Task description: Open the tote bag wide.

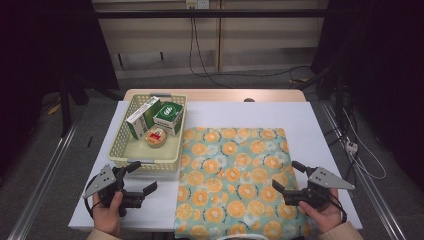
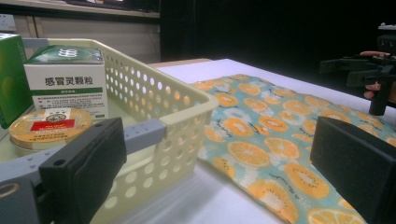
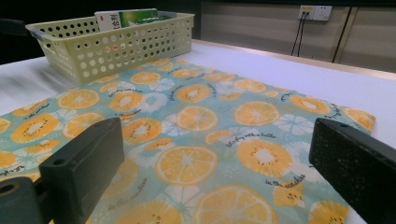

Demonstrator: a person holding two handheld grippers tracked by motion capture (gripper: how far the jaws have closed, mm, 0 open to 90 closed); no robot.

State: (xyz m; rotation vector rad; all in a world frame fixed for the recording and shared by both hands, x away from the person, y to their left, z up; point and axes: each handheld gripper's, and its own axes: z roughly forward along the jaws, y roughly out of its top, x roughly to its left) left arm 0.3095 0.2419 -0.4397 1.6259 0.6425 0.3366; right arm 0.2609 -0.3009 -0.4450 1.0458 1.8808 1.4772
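A white tabletop (image 1: 310,125) sits in a dark room. At the lower left of the high view, the left hand-held gripper (image 1: 141,176) is wide open and holds nothing. It is just beside the near edge of a yellow basket (image 1: 119,148). Inside the basket stand two green and white boxes (image 1: 167,118) and a round tin (image 1: 155,136). To the right lies a cloth (image 1: 235,175) with orange slices on it. At the lower right, the right hand-held gripper (image 1: 287,174) is wide open too, over the cloth's right edge.
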